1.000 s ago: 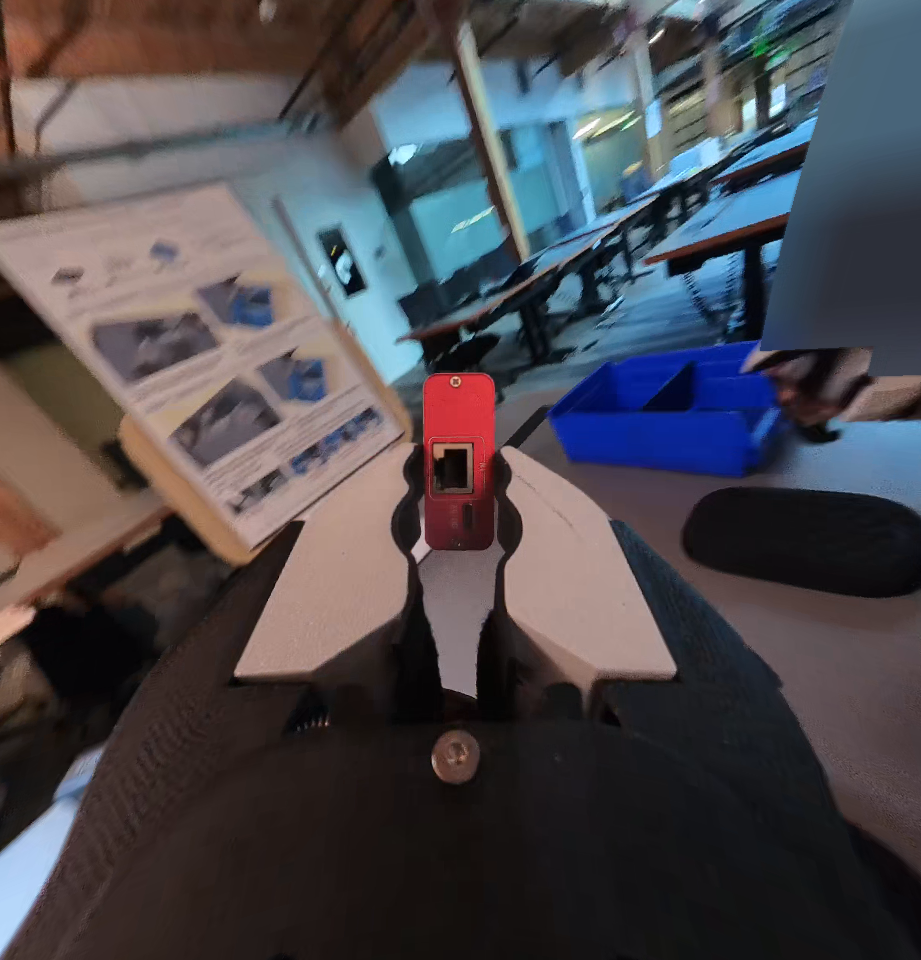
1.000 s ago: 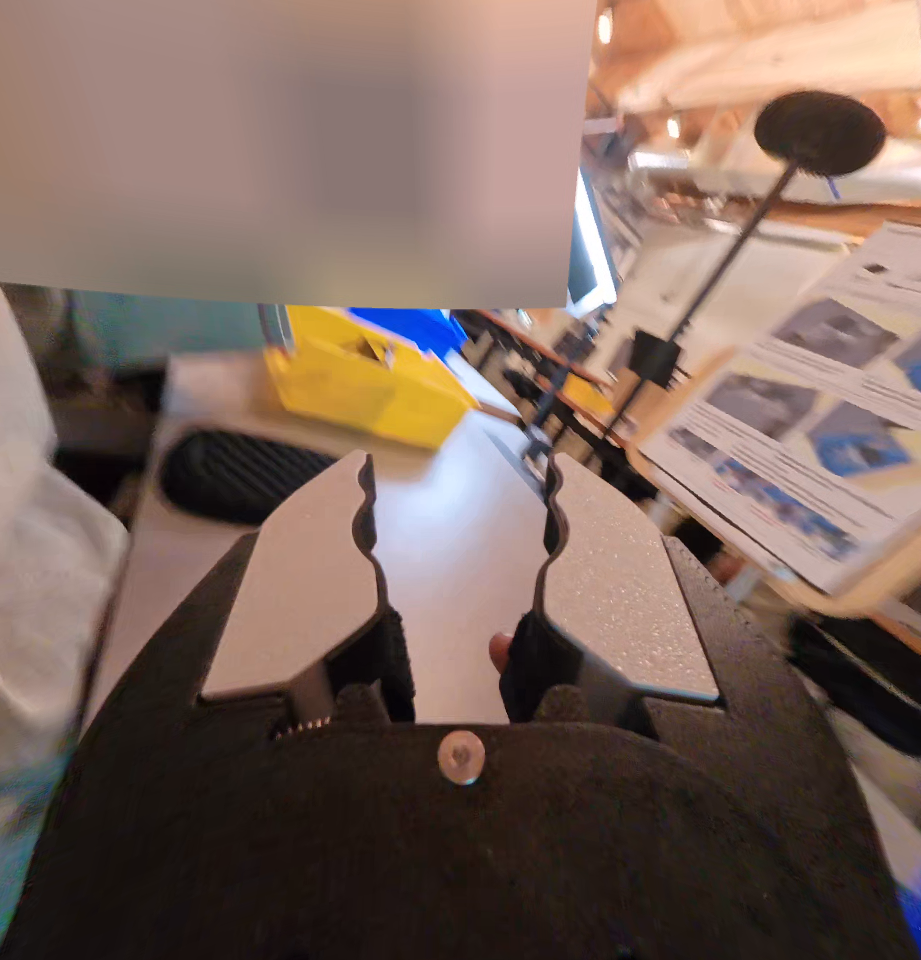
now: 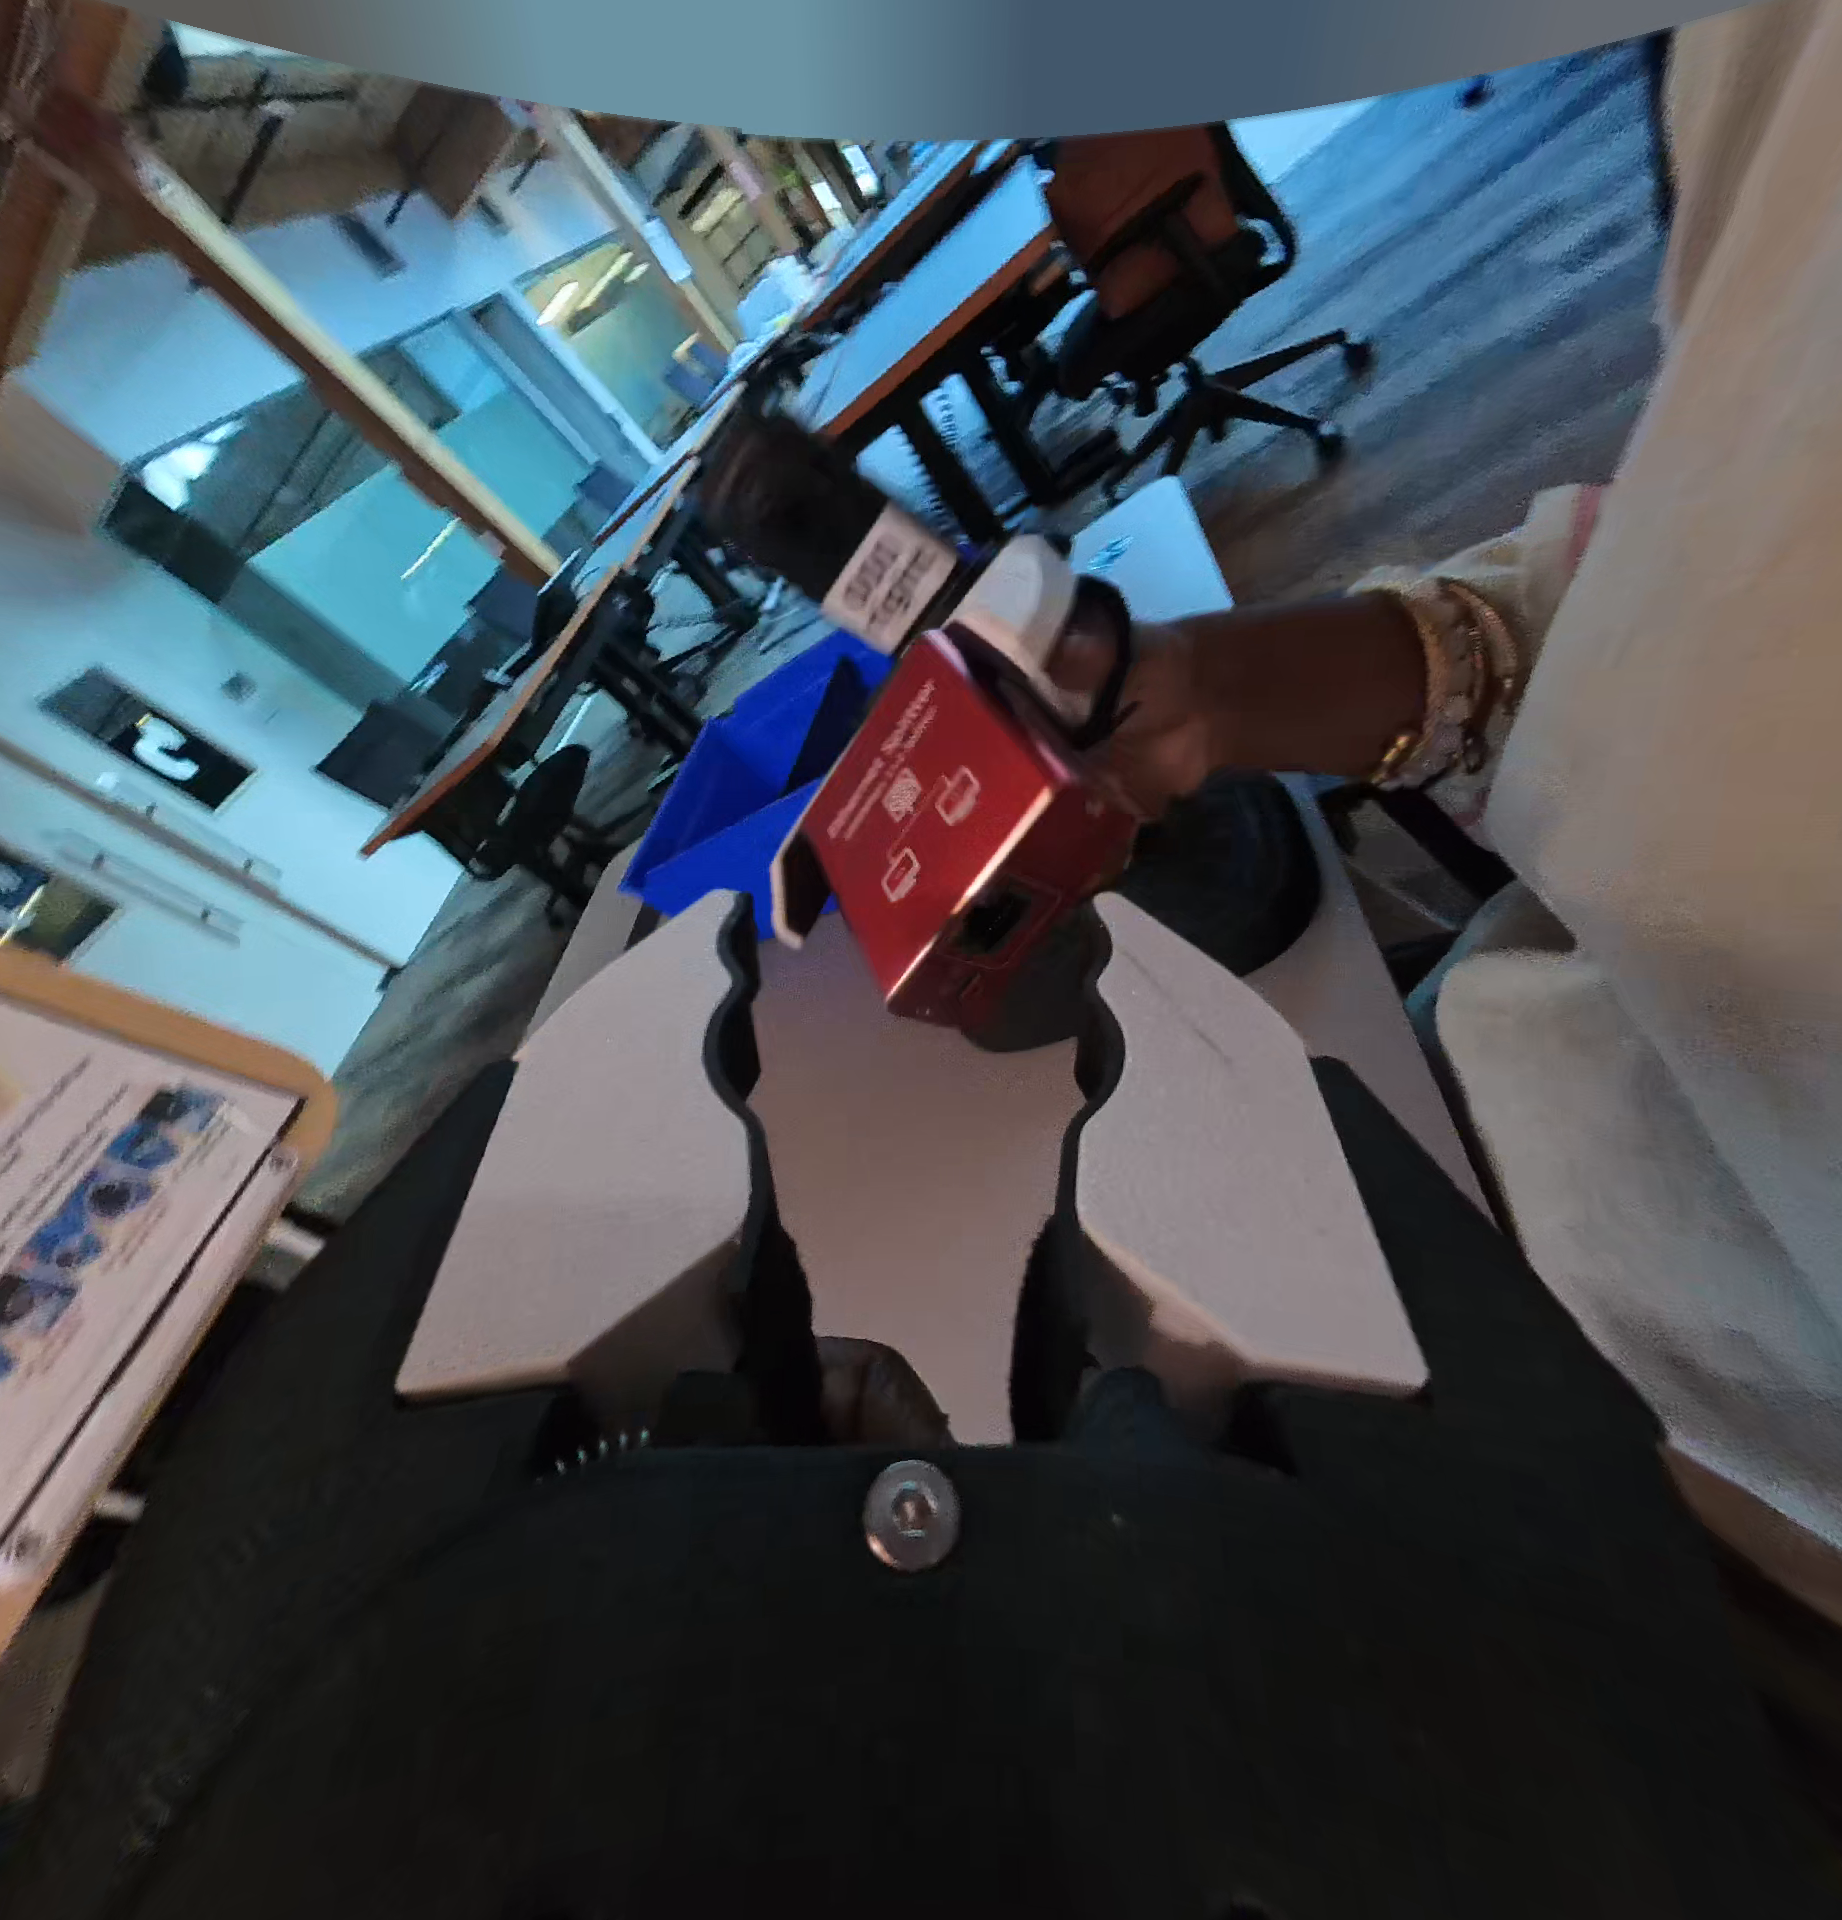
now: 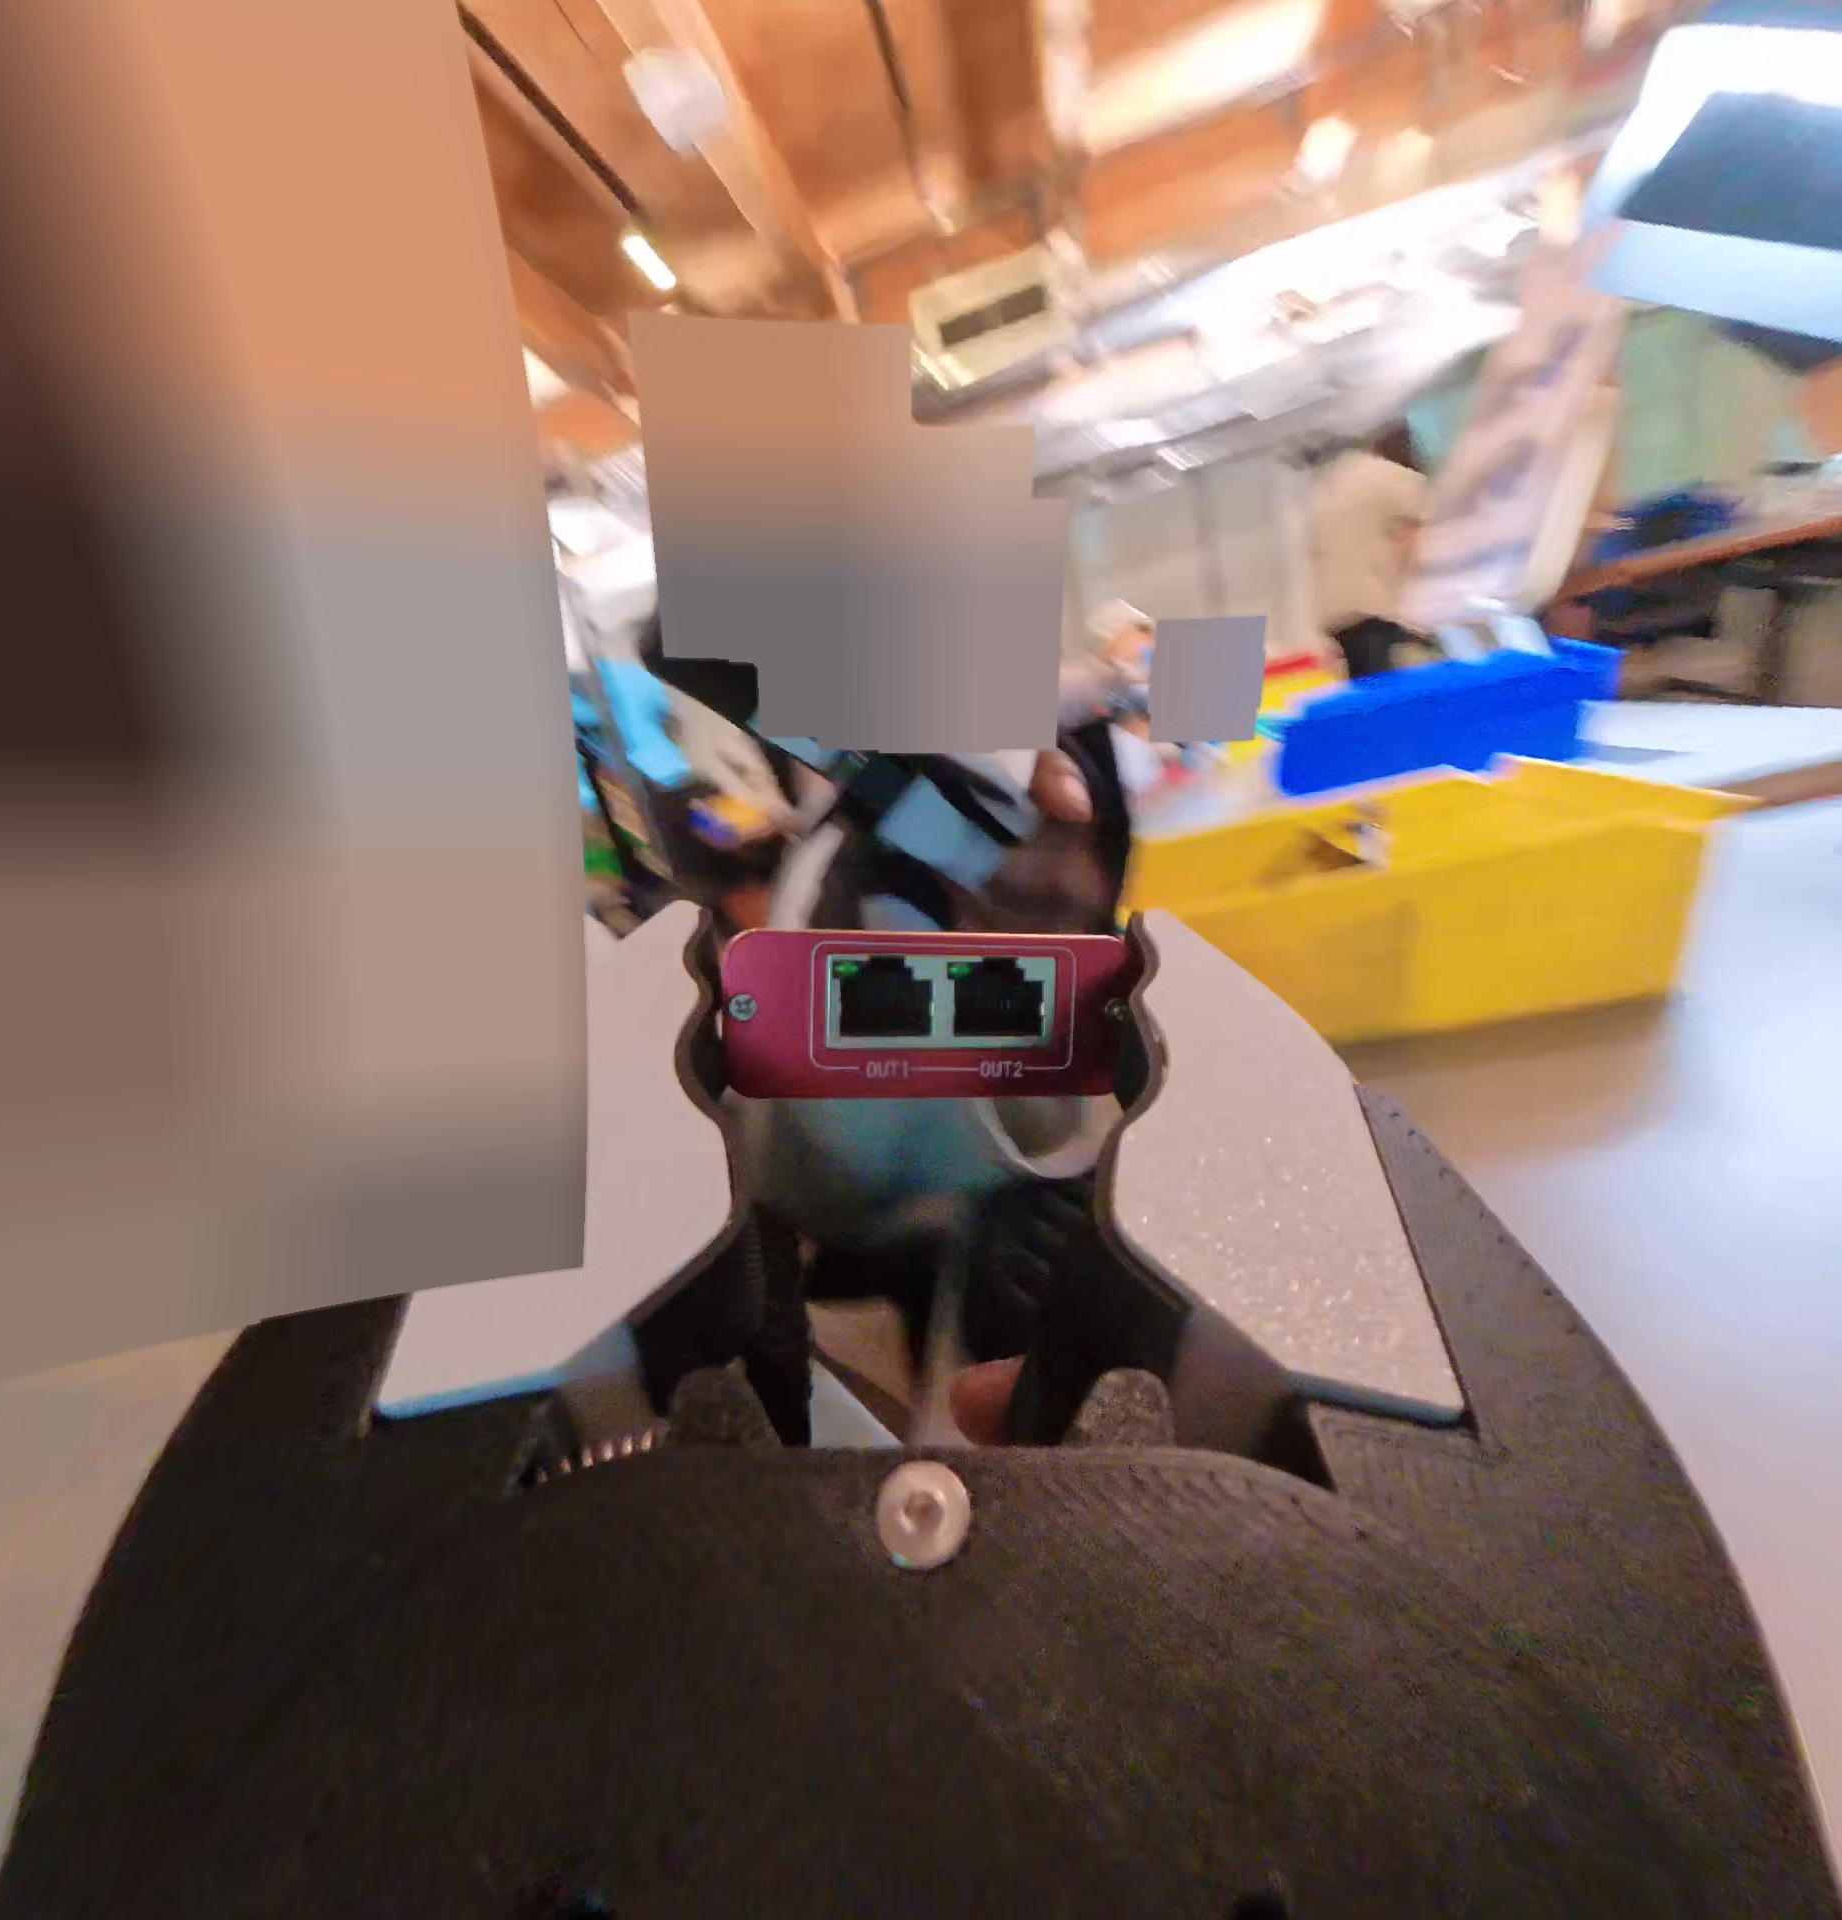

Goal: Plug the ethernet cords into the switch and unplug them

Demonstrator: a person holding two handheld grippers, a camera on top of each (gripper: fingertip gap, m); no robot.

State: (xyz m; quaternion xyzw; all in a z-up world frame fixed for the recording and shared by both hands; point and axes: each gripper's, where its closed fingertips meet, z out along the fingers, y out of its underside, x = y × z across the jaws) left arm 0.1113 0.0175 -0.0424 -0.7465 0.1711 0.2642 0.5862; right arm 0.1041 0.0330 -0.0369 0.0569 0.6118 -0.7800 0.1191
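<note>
Room: big busy workshop with desks, a wood roof and a grey counter (image 3: 896, 1195).
Poster: a board with pictures (image 3: 96, 1226) leans at the far left in the left wrist view.
Blue bin: a blue bin (image 3: 730, 800) sits on the counter, behind the switch in that view.
Left gripper: the left gripper (image 3: 912, 966) is spread wide with nothing in it. The switch is just past its tips, not touching.
Switch: a small red metal box (image 3: 958, 821), up in the air and tilted. One end shows one port.
Right gripper: the right gripper (image 4: 922, 1013) is clamped on the switch (image 4: 922, 1013), one finger on each short side. Two ports face its camera.
Yellow bin: a yellow bin (image 4: 1416, 914) sits on the counter to the right in the right wrist view.
Cords: none can be seen in either view.
How it handles: the switch looks hard, stiff and light. Its smooth metal may slip, so it could twist when a plug is pushed in.
Where to hold: the flat sides are best, as now. That keeps the ports free.
</note>
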